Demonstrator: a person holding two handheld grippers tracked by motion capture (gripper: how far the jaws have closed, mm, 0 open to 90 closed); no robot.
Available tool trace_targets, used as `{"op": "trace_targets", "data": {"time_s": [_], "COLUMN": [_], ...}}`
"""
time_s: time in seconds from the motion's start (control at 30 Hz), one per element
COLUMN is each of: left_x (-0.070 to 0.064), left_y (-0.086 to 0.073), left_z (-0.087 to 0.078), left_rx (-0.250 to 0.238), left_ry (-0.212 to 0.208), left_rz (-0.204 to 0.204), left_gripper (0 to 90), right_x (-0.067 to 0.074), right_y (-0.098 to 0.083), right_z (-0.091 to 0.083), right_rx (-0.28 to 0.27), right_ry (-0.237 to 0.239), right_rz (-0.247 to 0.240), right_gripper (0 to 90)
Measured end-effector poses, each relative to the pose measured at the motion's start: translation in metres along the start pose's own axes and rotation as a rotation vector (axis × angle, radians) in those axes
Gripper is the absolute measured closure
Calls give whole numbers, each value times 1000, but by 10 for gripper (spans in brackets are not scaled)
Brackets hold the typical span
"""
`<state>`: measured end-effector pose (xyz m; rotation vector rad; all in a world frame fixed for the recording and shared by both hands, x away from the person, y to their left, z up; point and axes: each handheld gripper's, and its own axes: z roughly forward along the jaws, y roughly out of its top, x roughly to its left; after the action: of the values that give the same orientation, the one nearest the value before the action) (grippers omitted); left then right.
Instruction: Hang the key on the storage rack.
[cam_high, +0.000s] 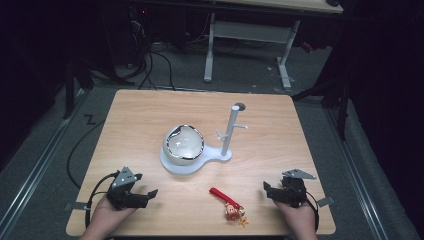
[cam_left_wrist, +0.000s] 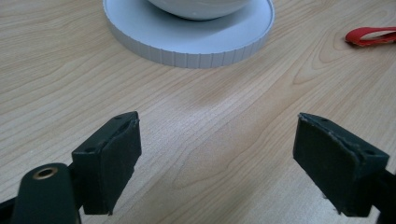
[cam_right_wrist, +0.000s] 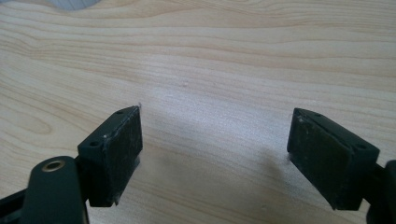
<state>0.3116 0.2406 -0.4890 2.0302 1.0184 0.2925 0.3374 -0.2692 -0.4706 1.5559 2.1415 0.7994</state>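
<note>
both jaws spread wide and empty: left gripper (cam_high: 146, 194) and right gripper (cam_high: 268, 190) rest at the wooden table's (cam_high: 145, 115) near edge. between them lies a red-strapped keychain (cam_high: 228, 205); beyond, a white bowl (cam_high: 184, 144) on a hook stand (cam_high: 227, 135).

Before you, a wooden table (cam_high: 150, 115) stands on grey floor (cam_high: 45, 165); black cables (cam_high: 155, 65) trail beyond its far edge.

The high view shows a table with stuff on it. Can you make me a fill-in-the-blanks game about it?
1. The shiny white round bowl sits on the white stand's round ____.
2. The keychain with the little doll has a ____ strap.
3. The fingers of the left gripper are ____.

Missing words: base; red; open
</note>
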Motion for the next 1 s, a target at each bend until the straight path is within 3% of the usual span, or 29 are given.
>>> {"op": "trace_targets", "data": {"time_s": [0.37,0.5,0.57,0.6,0.67,0.7,0.73,0.77,0.8,0.83,0.87,0.97,1.0], "left_x": [1,2,3,4,4,4,4,4,4,4,5,4,4], "left_y": [-4,-9,-11,-12,-16,-16,-18,-18,-20,-20,-20,-21,-22], "left_z": [-7,-13,-16,-18,-23,-23,-25,-25,-27,-27,-28,-29,-29], "left_rx": [1,-2,-7,-7,-9,-9,-9,-9,-9,-9,-7,-6,-3], "left_ry": [15,30,37,41,53,53,59,59,62,62,64,68,69], "left_rz": [-7,-18,-28,-29,-37,-37,-43,-43,-46,-46,-45,-47,-45], "left_gripper": [160,160,161,161,161,161,161,161,161,161,161,161,161], "right_x": [5,17,33,33,54,54,68,68,82,82,95,107,115], "right_y": [5,12,18,18,25,25,28,28,28,28,27,25,24], "right_z": [-1,-2,-3,-3,-2,-2,0,0,2,2,5,8,12], "right_rx": [-8,-27,-39,-39,-26,-26,-13,-13,6,6,33,64,97], "right_ry": [27,63,125,125,142,142,197,197,251,251,306,344,376], "right_rz": [-15,-64,-99,-99,-137,-137,-171,-171,-204,-204,-245,-280,-295], "right_gripper": [238,277,293,293,272,272,269,269,280,280,295,369,448]}}
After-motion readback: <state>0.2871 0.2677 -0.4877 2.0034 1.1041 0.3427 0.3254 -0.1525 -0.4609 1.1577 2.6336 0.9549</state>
